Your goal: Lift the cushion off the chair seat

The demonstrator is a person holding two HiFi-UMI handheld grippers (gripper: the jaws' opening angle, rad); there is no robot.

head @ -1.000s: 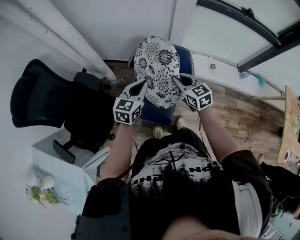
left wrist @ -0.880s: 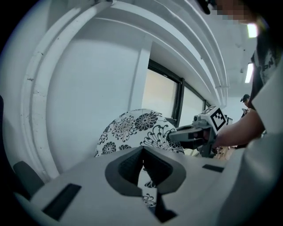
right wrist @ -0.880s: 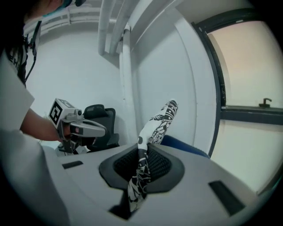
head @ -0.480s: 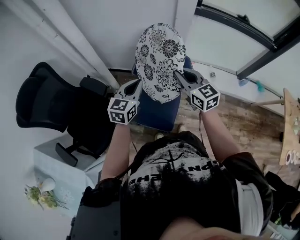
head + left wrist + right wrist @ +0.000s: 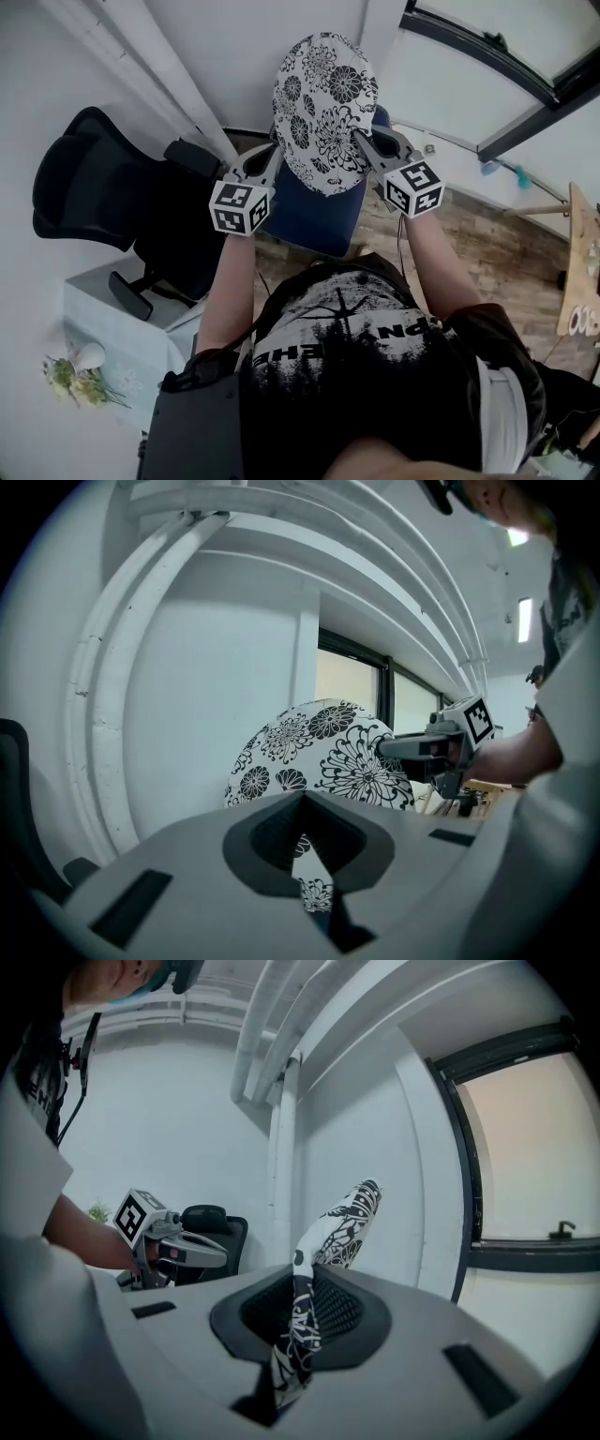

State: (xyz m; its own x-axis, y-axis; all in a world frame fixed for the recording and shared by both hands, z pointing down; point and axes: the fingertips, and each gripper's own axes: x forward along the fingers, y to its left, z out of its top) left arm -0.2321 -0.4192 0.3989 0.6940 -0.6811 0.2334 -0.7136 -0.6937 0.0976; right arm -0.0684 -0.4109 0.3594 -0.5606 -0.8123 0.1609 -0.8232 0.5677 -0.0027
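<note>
Two tools on it: left tool (image 5: 270, 159) and right tool (image 5: 367, 142) each pinch an edge of the floral cushion (image 5: 323, 103). It hangs upright above the blue chair (image 5: 314, 220) seat.

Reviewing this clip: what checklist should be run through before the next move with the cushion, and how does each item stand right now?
1. Edge of the round black-and-white floral cushion pinched in the left gripper: ok.
2. Opposite edge pinched in the right gripper: ok.
3. Cushion raised off the blue chair seat: ok by the look of it; it hangs upright.
4. Clearance from the black office chair: ok, apart.
5. Set-down spot in view: cannot tell.
</note>
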